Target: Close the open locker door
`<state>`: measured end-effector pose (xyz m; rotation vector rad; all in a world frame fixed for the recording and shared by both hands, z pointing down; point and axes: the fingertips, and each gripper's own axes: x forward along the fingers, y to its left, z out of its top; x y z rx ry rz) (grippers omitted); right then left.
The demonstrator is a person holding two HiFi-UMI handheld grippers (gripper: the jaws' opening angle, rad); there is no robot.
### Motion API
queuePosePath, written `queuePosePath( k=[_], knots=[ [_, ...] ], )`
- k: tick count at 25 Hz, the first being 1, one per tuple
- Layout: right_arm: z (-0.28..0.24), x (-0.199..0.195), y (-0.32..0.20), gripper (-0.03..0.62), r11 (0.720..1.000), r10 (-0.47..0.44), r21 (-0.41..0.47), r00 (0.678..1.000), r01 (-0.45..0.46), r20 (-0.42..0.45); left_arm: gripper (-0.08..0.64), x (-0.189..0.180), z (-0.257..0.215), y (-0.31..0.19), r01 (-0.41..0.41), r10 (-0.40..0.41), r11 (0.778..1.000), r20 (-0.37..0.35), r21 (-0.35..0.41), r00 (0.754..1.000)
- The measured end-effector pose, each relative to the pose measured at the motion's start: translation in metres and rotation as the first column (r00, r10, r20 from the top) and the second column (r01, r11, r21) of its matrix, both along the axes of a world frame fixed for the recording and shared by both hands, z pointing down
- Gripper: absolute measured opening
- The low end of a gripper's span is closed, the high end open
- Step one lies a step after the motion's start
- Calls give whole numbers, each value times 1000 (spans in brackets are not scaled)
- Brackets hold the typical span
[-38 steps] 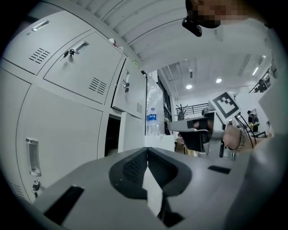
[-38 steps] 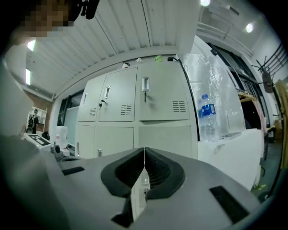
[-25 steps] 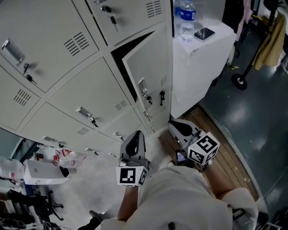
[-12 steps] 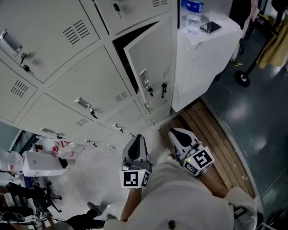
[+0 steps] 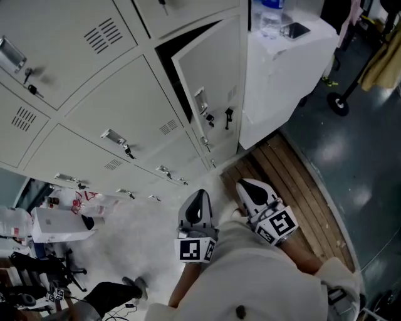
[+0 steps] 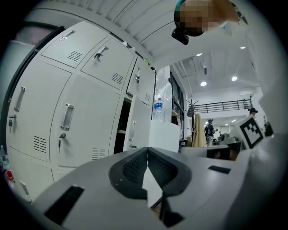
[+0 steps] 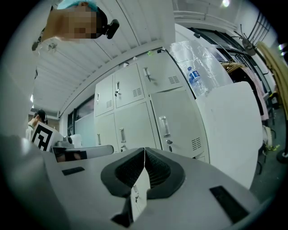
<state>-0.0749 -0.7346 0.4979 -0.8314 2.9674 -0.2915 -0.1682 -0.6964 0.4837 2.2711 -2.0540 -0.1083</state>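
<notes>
The person is holding both grippers low, well short of the open locker door [image 5: 212,81], with neither one touching it. The left gripper [image 5: 201,195] is pointing up towards the bank of lockers [image 5: 119,106], below and to the left of the door; its jaws are pressing together with nothing between them. The right gripper [image 5: 245,185] is sitting just beside it, almost directly below the door, and its jaws are likewise pressing together on nothing. A strip of wooden floor [image 5: 294,182] is running below the door and off to its right.

The door is standing ajar in the right-hand column, its handle [image 5: 200,100] edge swinging out and leaving a dark gap along its left and top. A key [image 5: 209,118] is hanging in the lock under the handle. A white cabinet [image 5: 285,75] is standing just to the right of the door, and a water bottle [image 5: 270,14] and a phone [image 5: 294,29] are resting on top of it.
</notes>
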Motion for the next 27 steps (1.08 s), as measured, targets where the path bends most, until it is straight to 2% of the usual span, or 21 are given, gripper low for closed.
queuePosePath(
  k=[5,13,27],
  knots=[
    [7,-3,3,29,1000,3,23,999,-2,-44,9,9,3,3,-36,36,999,1,4,999],
    [9,-4,5,29,1000,22,24,998,-21,-58,9,6,4,6,-33,33,999,0,-1,999],
    [13,-11,12,29,1000,-2,4,998,2,-59,9,0,8,11,-22,22,1000,1,-22,1000]
  ],
)
